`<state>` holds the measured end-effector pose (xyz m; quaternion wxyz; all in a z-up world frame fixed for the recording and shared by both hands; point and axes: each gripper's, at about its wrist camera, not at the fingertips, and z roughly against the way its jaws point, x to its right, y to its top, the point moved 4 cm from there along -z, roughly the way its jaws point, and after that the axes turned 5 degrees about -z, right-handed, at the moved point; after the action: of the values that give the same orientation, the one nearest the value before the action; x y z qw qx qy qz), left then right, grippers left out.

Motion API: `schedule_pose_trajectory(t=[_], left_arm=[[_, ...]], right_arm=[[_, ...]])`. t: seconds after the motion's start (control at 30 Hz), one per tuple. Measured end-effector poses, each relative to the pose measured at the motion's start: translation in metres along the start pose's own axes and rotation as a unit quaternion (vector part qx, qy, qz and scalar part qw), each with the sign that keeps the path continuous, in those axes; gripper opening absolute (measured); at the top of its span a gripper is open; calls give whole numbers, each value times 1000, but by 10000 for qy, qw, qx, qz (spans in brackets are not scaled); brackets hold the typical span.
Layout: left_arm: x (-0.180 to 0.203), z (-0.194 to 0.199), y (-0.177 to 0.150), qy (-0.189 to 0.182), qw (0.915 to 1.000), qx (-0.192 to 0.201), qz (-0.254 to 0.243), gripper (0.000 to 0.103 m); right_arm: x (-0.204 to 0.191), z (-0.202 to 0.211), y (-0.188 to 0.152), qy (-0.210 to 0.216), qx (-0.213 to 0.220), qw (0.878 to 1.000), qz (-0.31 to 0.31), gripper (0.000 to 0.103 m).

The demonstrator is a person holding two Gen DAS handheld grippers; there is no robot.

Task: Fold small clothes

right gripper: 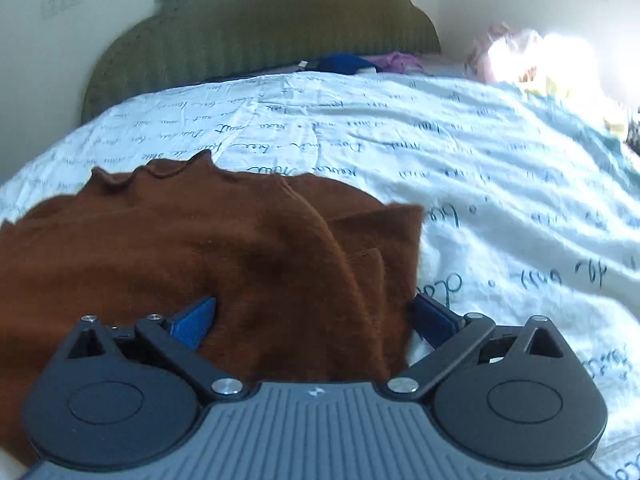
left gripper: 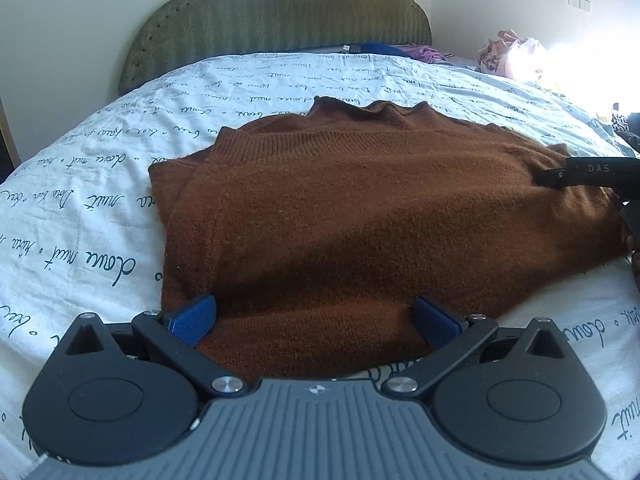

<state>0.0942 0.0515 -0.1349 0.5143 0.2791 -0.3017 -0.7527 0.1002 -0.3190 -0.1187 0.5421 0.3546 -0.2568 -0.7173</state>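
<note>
Brown sweater [left gripper: 360,216] — near hem behind left claw [left gripper: 314,320]

- Sweater [left gripper: 360,216]: rust brown knit, with ribbed bands at its far edge.
- Bedsheet [left gripper: 100,184]: white to pale blue, printed with rows of dark teal cursive script.
- Headboard [left gripper: 280,12]: olive green with a fine zigzag weave.
- Left gripper [left gripper: 314,318]: black arms, grey ribbed body, blue textured pads [left gripper: 192,318].
- Right gripper [right gripper: 314,318]: the same black, grey and blue.
- Far clothes [left gripper: 380,49]: dark blue and purple.
- Far right pile [left gripper: 508,56]: pink.
- Wall [left gripper: 80,20]: cream.
</note>
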Motion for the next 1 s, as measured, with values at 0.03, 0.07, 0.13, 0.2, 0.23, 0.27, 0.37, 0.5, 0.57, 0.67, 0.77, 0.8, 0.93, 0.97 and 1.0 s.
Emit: schedule_pose_trajectory(t=[0.03,0.07,0.13,0.2,0.23,0.27,0.37,0.5,0.57,0.67,0.77,0.8,0.93,0.97,1.0], left_arm=[[0,0,0,32,10000,1,10,103],[1,0,0,60,10000,10,9,103],[0,0,0,78,10000,24,30,103],[1,0,0,99,9999,42,32,103],[1,0,0,122,9999,44,32,103],[1,0,0,153,9999,52,40,103],[1,-4,3,229,9997,40,66,103],[-2,-9,5,190,9997,20,130,103],[-4,-9,6,154,9997,39,169,103],[-4,-8,6,126,9997,36,188,103],[-4,-7,6,114,9998,36,184,103],[-4,-6,6,115,9998,39,175,103],[-4,-6,6,85,9998,43,191,103],[-4,-6,6,79,9998,43,194,103],[-4,-6,6,75,9998,44,196,103]], right_arm=[[4,-1,1,115,-40,9998,-128,103],[7,-1,0,165,-16,9997,-158,103],[3,4,-1,274,134,9995,-79,103],[5,23,-4,714,636,9954,-84,103],[3,33,-5,749,890,9932,-27,103],[-2,42,-8,763,1135,9906,81,103],[-25,51,-16,1294,1341,9801,679,103],[-36,30,-16,1351,480,9863,819,103],[-36,25,-16,1335,305,9874,794,103],[-45,22,-19,1089,190,9870,1164,103],[-42,22,-21,1060,133,9870,1199,103],[-38,26,-21,1089,119,9868,1193,103],[-42,43,-14,1142,379,9897,782,103],[-47,48,-12,1386,442,9872,653,103],[-56,49,-12,1472,415,9858,691,103]])
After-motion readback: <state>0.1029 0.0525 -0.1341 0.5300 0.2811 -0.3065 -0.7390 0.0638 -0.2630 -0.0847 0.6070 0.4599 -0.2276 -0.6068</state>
